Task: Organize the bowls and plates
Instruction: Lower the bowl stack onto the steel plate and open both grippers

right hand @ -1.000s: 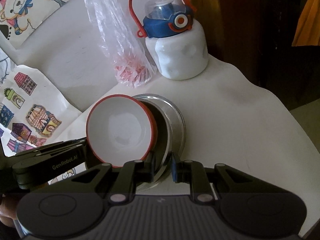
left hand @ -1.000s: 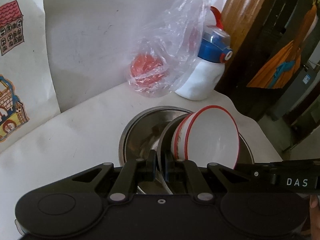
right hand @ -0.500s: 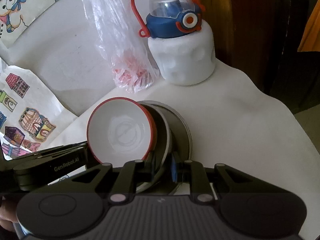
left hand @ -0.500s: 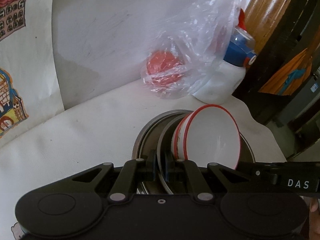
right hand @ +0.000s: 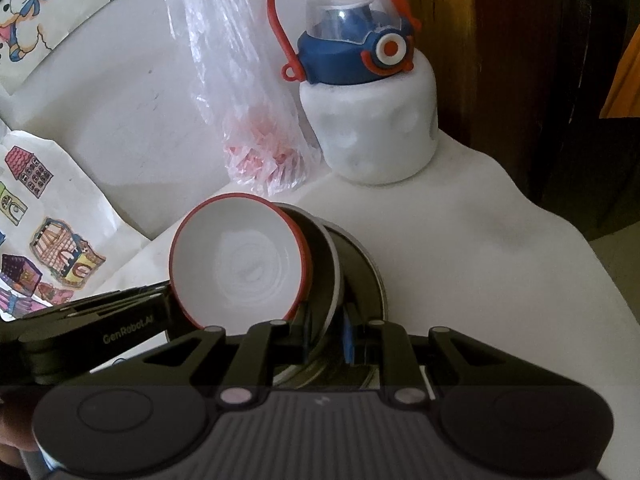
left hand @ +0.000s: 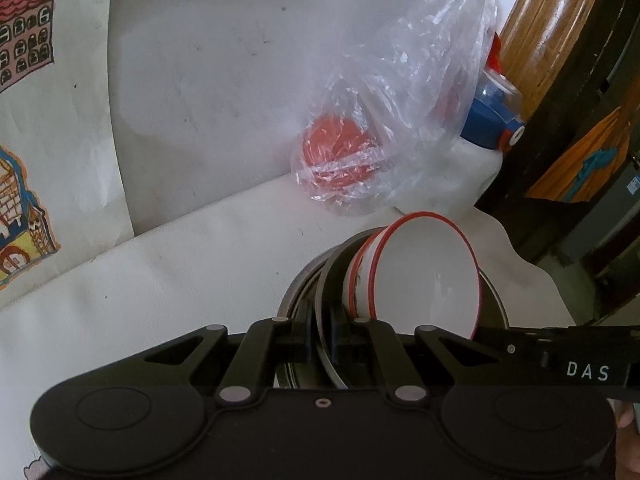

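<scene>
A white bowl with a red rim (left hand: 424,276) stands tilted on its side, nested in a second one, inside a steel bowl (left hand: 326,280). A steel plate (left hand: 494,300) lies under them. My left gripper (left hand: 322,340) is shut on the steel bowl's near rim. From the other side the white bowl (right hand: 240,264) faces the camera, leaning in the steel bowl (right hand: 324,248) over the steel plate (right hand: 370,280). My right gripper (right hand: 329,340) is shut on the steel bowl's rim. Each gripper's arm shows in the other's view. I cannot tell whether the stack rests on the table.
On the white table (right hand: 480,280), a clear plastic bag with something red inside (left hand: 340,160) leans on the back wall. A white bottle with a blue cap and red handle (right hand: 368,120) stands beside it. Cartoon posters (left hand: 24,40) hang on the left; the table edge (right hand: 592,248) drops off on the right.
Both grippers have carried the stack a little closer to the bag and the bottle, which now look larger. Both grips are unchanged.
</scene>
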A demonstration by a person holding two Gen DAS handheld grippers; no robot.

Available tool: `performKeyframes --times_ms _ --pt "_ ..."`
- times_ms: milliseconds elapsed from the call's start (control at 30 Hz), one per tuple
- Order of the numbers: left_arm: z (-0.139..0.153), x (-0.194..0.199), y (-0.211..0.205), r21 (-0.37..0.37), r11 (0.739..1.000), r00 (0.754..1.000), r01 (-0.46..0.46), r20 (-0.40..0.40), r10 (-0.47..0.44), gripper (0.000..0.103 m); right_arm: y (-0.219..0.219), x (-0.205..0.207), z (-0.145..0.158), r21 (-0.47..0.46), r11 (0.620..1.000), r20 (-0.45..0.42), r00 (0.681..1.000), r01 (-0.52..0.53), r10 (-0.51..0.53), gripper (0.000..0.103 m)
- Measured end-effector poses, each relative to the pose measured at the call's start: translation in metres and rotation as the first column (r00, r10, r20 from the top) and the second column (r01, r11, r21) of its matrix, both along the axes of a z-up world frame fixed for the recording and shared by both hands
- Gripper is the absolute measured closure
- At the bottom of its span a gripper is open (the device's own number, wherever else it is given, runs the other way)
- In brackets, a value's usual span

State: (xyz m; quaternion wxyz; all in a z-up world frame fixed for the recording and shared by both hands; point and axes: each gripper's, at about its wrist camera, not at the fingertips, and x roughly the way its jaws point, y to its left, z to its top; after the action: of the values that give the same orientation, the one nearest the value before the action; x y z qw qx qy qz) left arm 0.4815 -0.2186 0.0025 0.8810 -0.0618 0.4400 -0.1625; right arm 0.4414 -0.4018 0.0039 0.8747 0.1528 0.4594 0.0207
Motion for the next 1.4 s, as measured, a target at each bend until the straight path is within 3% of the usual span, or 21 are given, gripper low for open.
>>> performKeyframes --times_ms 333,833,1100,1400 --pt "-0.004 0.002 0.001 -0.027 1.000 1.000 -0.004 -0.016 0.004 0.096 -0.003 -0.003 0.000 0.005 1.000 0.017 1.000 0.006 -0.006 0.084" --pt "-0.002 -0.002 0.003 -0.026 1.000 1.000 -0.016 -0.006 0.015 0.094 0.012 -0.010 0.007 -0.114 0.993 0.084 0.996 -0.006 0.016 0.083" --pt "0.003 -0.005 0.007 -0.021 1.000 1.000 -0.023 0.004 0.023 0.090 0.013 -0.012 0.007 -0.119 0.993 0.088 0.996 0.002 0.008 0.083" --pt "0.007 -0.006 0.013 -0.015 0.999 0.998 -0.050 0.025 0.050 0.071 0.003 -0.018 0.007 -0.119 0.992 0.102 0.994 0.048 -0.036 0.059"
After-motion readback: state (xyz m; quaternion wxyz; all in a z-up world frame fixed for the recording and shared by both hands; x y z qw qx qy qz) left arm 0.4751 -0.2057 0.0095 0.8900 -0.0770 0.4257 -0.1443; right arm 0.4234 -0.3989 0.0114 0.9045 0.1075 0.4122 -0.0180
